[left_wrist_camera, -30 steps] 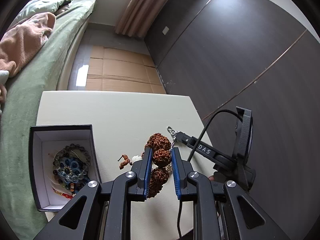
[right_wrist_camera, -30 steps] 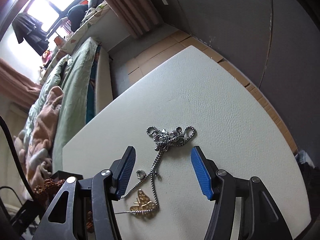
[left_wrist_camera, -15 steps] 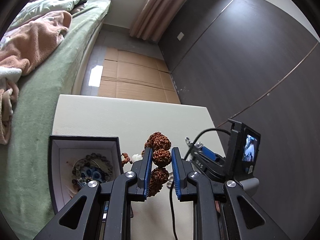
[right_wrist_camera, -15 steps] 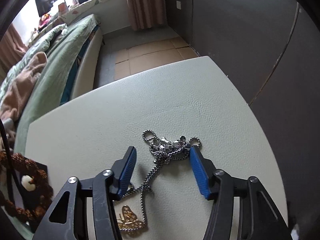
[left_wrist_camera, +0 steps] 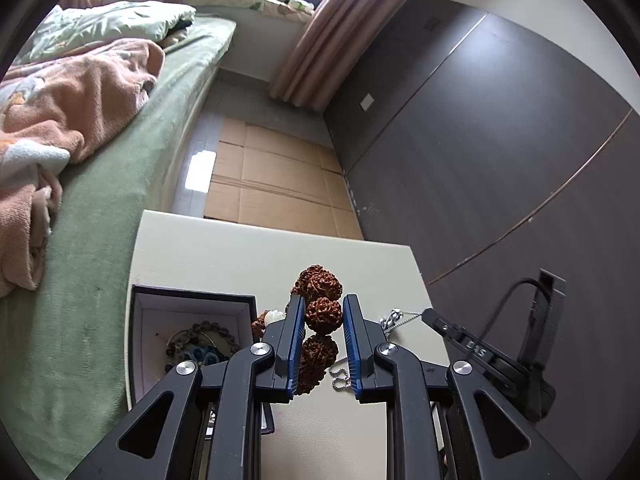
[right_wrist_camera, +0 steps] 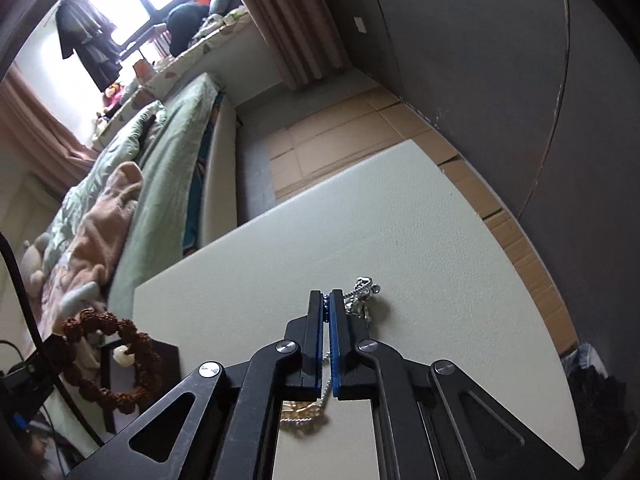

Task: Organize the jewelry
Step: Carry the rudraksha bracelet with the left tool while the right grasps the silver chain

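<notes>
My left gripper (left_wrist_camera: 323, 316) is shut on a bracelet of knobbly brown seed beads (left_wrist_camera: 323, 310), held above the cream table (left_wrist_camera: 224, 256). The same bracelet (right_wrist_camera: 138, 350), with a white bead on it, hangs at the left of the right wrist view. Below and left stands an open dark jewelry box (left_wrist_camera: 192, 308) with a white lining and beaded pieces inside. My right gripper (right_wrist_camera: 329, 306) is shut on a silver chain necklace (right_wrist_camera: 362, 292); the chain runs between the pads and bunches beyond the tips. A gold butterfly pendant (right_wrist_camera: 300, 410) hangs underneath.
A bed with green cover (left_wrist_camera: 120, 200) and a peach blanket (left_wrist_camera: 80, 92) flanks the table's left side. Dark wall panels (left_wrist_camera: 500, 140) stand to the right. Cardboard sheets (left_wrist_camera: 272, 184) cover the floor beyond the table. The right gripper's body and cable (left_wrist_camera: 500, 344) show at the left view's lower right.
The right gripper's jaws closed from wide apart onto the silver chain and rose with it. The left gripper moved with the bead bracelet, so the box now sits closer beneath it.
</notes>
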{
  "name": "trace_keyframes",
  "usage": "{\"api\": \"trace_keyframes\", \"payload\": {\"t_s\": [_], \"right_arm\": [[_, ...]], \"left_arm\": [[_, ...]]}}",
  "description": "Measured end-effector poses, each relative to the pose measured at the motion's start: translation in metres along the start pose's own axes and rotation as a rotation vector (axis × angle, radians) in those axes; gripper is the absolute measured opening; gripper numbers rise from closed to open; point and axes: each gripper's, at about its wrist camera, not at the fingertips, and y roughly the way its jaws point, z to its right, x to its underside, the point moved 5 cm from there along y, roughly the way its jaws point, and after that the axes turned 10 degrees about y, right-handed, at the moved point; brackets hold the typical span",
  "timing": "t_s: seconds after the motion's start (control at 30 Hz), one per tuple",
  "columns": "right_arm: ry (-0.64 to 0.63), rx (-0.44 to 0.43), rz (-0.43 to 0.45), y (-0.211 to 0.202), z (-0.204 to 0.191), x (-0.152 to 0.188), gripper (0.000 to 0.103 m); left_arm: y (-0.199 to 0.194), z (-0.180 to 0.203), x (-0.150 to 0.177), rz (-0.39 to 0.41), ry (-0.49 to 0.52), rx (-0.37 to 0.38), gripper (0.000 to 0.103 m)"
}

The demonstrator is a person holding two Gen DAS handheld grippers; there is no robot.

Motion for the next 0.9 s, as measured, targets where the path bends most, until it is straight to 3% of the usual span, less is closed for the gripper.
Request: {"api": "trace_keyframes", "payload": {"t_s": [0.33,0.9], "right_arm": [[-0.046,-0.093,0.098,-0.049,-0.033,-0.001,0.004],[-0.198,-0.149,0.363,-0.207,-0.13,-0.033,0.003]], "left_arm": [[-0.034,-0.016,-0.005,0.06,-0.028,0.004,0.02],[-0.063,-0.049,-0.013,0.125,-0.098,0.012,0.02]]}}
